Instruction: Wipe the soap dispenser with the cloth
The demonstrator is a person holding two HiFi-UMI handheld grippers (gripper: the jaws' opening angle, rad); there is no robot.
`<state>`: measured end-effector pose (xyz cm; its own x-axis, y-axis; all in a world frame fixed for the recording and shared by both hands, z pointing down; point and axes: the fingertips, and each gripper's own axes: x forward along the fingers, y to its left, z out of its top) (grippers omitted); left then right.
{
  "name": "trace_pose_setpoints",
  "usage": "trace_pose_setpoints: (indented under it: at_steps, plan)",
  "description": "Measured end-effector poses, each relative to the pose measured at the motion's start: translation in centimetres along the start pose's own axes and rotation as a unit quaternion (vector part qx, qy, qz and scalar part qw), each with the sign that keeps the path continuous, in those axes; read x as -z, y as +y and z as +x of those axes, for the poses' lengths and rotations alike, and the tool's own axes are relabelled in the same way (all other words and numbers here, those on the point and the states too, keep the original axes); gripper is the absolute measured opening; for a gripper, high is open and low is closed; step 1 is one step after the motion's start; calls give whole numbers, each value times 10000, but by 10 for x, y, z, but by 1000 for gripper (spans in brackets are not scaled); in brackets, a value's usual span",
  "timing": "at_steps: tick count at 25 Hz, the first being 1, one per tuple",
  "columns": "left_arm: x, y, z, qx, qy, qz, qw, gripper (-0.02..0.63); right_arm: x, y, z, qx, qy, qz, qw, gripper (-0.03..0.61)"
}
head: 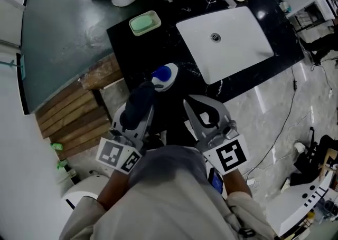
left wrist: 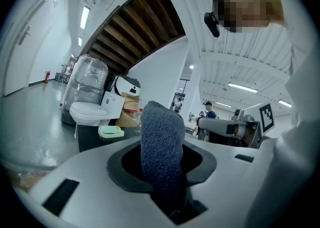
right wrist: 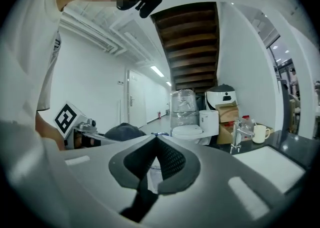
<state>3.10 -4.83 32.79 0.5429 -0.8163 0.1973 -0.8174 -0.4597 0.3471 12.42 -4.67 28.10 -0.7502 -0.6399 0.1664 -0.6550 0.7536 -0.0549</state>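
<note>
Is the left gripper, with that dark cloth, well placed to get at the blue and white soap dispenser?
Probably yes: the cloth in the left gripper is right beside the soap dispenser, and nothing appears to stand between them.

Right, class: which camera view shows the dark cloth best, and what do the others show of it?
The left gripper view: the cloth fills the centre, upright, clamped in the left gripper, its texture clear. The head view shows it from above as a dark bundle; the right gripper view shows only a dark mound at left.
</note>
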Motion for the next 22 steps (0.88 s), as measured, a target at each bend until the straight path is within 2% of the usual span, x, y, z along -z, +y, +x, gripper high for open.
trace_pose_setpoints:
  at_steps: [5,9,12,18,22]
  plan:
    - [-1,1,8,-309,115,91,9994,122,-1,-11,30,-577,93,-50,9983,8]
    - [-1,5,7,-462,222,157,9986,123,4,-12,49,-870,210,-94,9959,126]
    - [-3,11,6,-477,272,163,9984,122,-2,-6,60,-973,251,-246,9946,160]
    - [-4,22,10,-196,357,537,9977,123,3,1,84,-1006,686,-941,9881,160]
    - [-7,33,14,141,336,427,9984,123,13,0,95,-865,951,-978,9869,175]
